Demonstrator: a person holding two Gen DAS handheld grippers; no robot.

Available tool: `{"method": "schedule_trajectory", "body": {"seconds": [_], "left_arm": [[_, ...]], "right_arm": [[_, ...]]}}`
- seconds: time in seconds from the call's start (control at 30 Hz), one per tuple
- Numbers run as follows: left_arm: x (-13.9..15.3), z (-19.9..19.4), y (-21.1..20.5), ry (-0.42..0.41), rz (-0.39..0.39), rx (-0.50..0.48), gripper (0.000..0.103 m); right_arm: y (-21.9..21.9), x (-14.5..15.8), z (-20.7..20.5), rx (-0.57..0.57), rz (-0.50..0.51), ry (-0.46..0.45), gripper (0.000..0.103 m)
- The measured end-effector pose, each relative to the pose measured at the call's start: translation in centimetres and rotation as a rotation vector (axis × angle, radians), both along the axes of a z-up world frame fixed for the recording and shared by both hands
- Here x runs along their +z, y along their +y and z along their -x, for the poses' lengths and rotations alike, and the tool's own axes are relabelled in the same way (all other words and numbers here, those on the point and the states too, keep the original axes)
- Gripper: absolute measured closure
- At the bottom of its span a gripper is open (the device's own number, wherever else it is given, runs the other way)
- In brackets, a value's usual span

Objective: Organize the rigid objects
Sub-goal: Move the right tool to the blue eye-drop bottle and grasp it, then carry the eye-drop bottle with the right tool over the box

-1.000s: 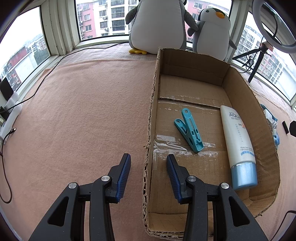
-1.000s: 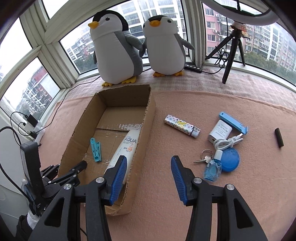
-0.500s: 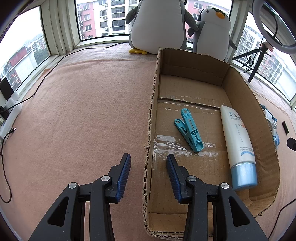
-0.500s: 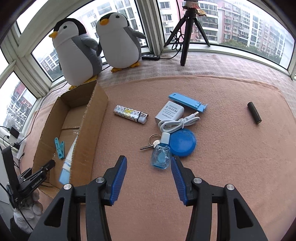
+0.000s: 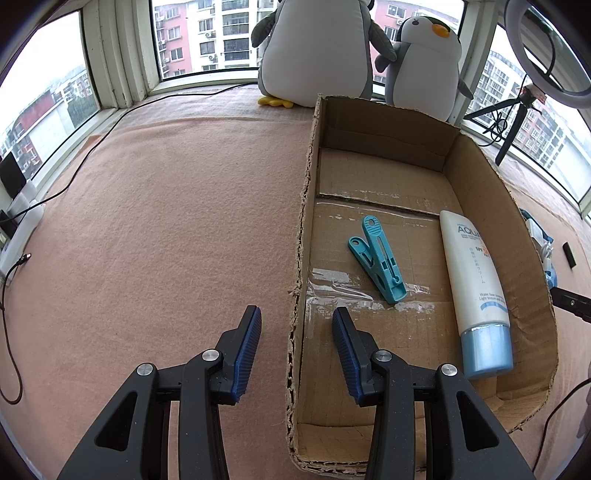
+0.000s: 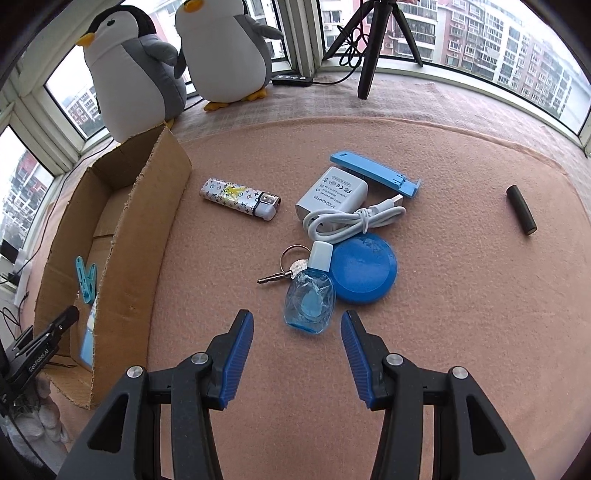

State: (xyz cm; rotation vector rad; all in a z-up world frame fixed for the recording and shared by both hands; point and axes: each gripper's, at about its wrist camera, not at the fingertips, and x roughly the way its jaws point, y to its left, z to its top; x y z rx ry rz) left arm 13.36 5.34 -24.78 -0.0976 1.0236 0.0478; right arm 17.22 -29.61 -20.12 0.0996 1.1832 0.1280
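On pink felt mat by bay windows, cardboard box.

Both wrist views look down and forward, close over the mat, sharing the cardboard box (seen from opposite sides).

Left gripper: fingers spread wide apart, blue ribbed pads facing each other, nothing held between them. Pointed forward and tilted downward. Right gripper: fingers likewise parted, nothing gripped, angled downward. In the right wrist view the left gripper shows at the far left edge, well apart from the right.
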Motion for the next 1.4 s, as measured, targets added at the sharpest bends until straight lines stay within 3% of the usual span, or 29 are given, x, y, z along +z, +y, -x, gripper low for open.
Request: {"method": "schedule_trajectory", "body": {"seconds": [0.33,0.8,1.4], "left_arm": [[-0.1,0.0,0.0,0.0,0.003,0.001,0.059],[-0.2,-0.1,-0.2,-0.002,0.007,0.002,0.059],[-0.2,0.0,-0.1,-0.003,0.008,0.002,0.059]], "right_arm": [[0.9,-1.1,-1.2,0.023,0.045,0.035,0.059],[1.1,-1.8,-1.7,0.051,0.113,0.046,0.074],[0.3,0.4,0.5,0.03,0.008,0.005,0.075]]}}
